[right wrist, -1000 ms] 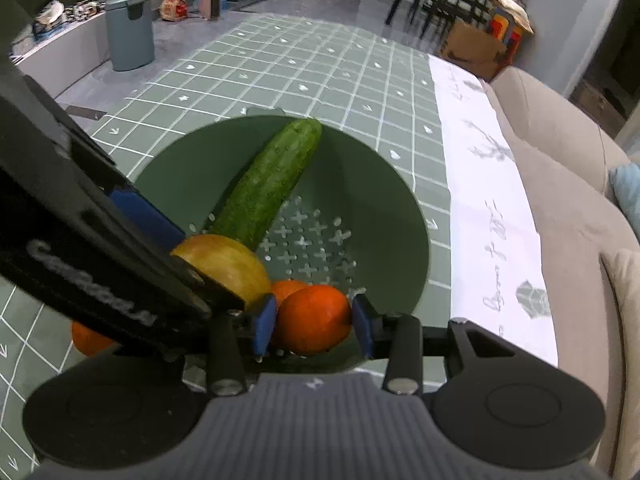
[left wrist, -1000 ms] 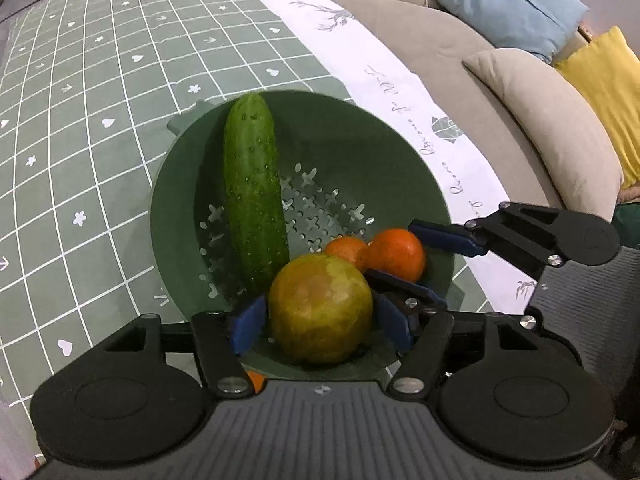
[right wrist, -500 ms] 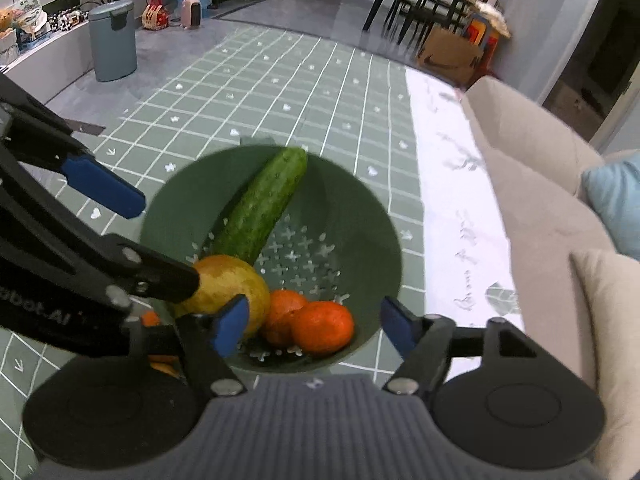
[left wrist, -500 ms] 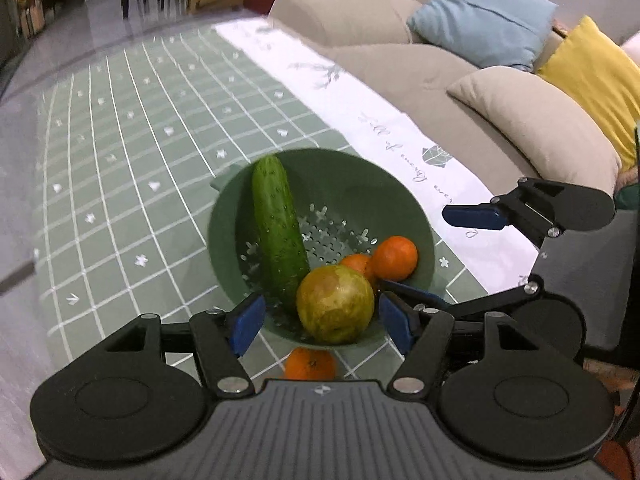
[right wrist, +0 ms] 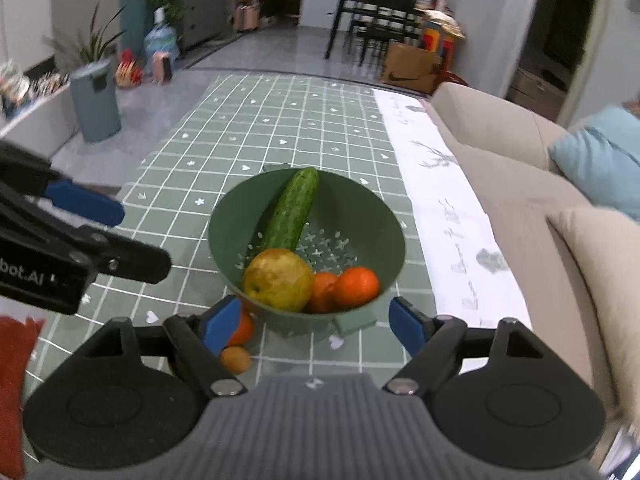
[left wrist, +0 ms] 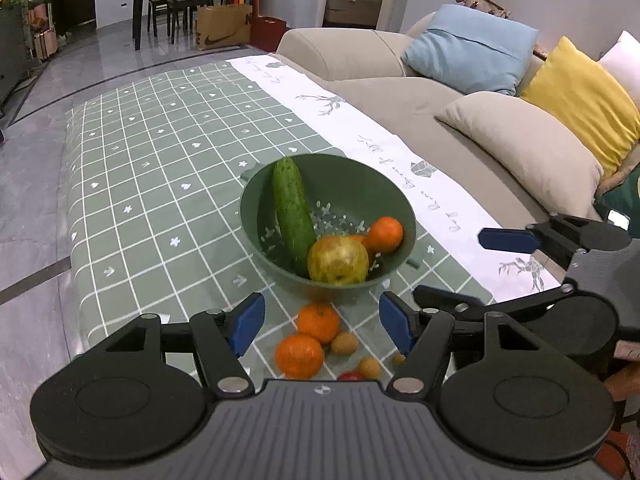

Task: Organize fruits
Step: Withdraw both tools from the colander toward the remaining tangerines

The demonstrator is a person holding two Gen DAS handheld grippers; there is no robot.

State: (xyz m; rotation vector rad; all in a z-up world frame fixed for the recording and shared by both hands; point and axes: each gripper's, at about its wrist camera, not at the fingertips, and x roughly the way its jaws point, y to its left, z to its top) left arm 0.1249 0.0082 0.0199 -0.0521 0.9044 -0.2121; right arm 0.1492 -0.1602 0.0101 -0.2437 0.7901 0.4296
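A green colander [left wrist: 360, 184] [right wrist: 360, 208] stands on the checked tablecloth. It holds a cucumber [left wrist: 292, 208] [right wrist: 294, 208], a yellow-green apple [left wrist: 338, 260] [right wrist: 278, 278] and two oranges [left wrist: 384, 234] [right wrist: 356, 286]. Two more oranges [left wrist: 318, 322] [left wrist: 299, 355] and small pale fruits [left wrist: 344, 343] lie on the cloth in front of it. My left gripper [left wrist: 322, 322] is open and empty, above the loose fruit. My right gripper [right wrist: 312, 322] is open and empty, just short of the colander; an orange [right wrist: 242, 330] and a small fruit [right wrist: 236, 359] lie by its left finger.
A beige sofa [left wrist: 500, 132] with blue, yellow and beige cushions runs along the table's right side. A white cloth strip [left wrist: 400, 160] edges the table. A bin [right wrist: 96, 100] stands on the floor at the left. The left gripper shows in the right wrist view [right wrist: 84, 204].
Both grippers opened, let go of the apple and the orange in the colander, and pulled back and up. More of the table and loose fruit came into view.
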